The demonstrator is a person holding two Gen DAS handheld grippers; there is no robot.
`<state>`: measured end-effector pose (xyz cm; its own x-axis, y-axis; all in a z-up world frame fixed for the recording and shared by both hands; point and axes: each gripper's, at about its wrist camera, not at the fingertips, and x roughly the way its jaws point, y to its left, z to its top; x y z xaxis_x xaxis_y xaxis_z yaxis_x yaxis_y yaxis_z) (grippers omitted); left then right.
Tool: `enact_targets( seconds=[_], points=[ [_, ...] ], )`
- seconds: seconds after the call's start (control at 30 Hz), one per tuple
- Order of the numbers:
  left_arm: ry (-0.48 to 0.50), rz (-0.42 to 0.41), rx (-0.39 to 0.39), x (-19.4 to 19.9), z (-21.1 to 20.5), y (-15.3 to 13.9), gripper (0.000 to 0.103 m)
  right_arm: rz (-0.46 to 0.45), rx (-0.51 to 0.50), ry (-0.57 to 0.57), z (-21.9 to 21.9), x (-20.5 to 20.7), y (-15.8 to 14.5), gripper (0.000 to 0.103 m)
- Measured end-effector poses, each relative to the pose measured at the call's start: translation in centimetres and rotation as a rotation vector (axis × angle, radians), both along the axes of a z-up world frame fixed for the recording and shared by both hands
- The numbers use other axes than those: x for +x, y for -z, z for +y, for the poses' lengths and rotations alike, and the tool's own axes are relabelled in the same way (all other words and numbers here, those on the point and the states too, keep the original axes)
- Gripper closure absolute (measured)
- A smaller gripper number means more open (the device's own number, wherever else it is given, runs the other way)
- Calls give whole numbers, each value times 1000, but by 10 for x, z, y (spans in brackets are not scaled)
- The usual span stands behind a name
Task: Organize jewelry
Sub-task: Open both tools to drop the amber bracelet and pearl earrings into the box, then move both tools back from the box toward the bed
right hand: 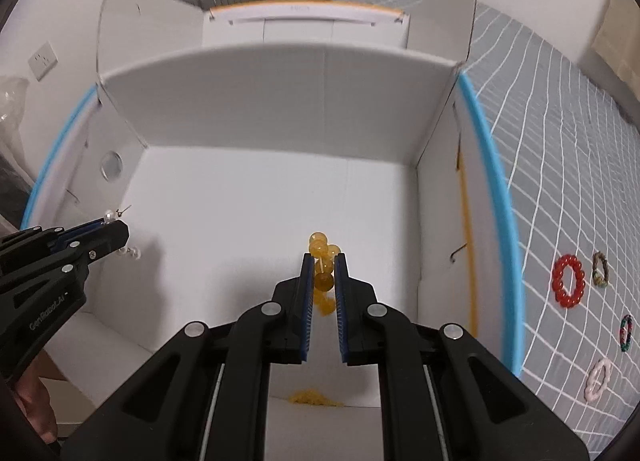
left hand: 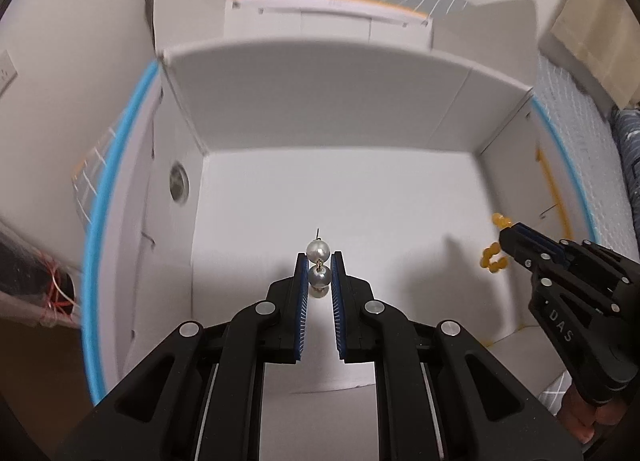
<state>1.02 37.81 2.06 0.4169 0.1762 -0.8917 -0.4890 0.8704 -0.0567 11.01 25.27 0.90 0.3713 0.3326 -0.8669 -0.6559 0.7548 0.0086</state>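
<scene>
Left tool (left hand: 319,267) clenched on a pearl drop earring (left hand: 318,261), pinched at its middle pearl; right tool (right hand: 324,267) grasps an amber bead bracelet (right hand: 323,261), loop dangling. Both light, slippery, loosely linked. Below both, an open white box (right hand: 280,189); right of it, more bracelets (right hand: 569,281) on the grey gridded bed (right hand: 560,181)

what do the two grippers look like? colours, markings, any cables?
Both match: the left gripper and right gripper have matte black linkage bodies with round silver pivot pins and narrow fingers faced with ribbed blue pads. White lettering shows on the side of each body, partly legible. No cables visible. A bare hand shows at one handle; no sleeve in view.
</scene>
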Motion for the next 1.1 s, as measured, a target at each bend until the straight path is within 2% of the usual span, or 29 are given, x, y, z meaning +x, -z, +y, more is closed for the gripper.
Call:
enact_targets(
  seconds=[0.2,0.37,0.4,0.43,0.47,0.53,0.6,0.63,0.67,0.7,0.73,0.83,0.9,0.97,1.1],
  points=[
    [-3,19,-12,-2,5,9,92,11,-21,7,1,-3,5,93],
    [-15,30,12,-3,7,7,90,14,-13,4,0,-6,2,91],
    [-19,32,18,-4,8,5,90,23,-7,-1,0,-2,2,82],
    [-22,30,20,-5,8,4,85,33,0,-9,2,0,1,76],
    [-23,22,17,-6,9,1,72,33,7,-17,1,-1,-1,66],
    [-37,3,27,-9,10,-6,58,0,11,-27,-1,-6,-8,60],
    [-37,-10,39,-11,9,-12,56,-11,19,-38,-3,-9,-14,51],
    [-37,-19,41,-13,8,-14,48,-20,24,-41,-3,-11,-17,48],
    [-37,-29,46,-14,6,-17,41,-30,37,-46,-5,-12,-21,40],
    [-30,-47,60,-17,4,-22,39,-40,49,-49,-6,-13,-24,27],
    [-28,-52,76,-18,2,-26,34,-48,58,-52,-7,-14,-27,23],
    [-29,-84,111,-21,-2,-36,20,-94,93,-62,-13,-21,-39,16],
    [-43,-102,127,-22,-3,-41,17,-116,116,-62,-18,-23,-46,9],
    [-47,-118,132,-23,-4,-45,9,-144,128,-56,-25,-25,-55,8],
    [-42,-128,131,-22,-9,-51,6,-171,154,-32,-37,-24,-67,8]
  ],
)
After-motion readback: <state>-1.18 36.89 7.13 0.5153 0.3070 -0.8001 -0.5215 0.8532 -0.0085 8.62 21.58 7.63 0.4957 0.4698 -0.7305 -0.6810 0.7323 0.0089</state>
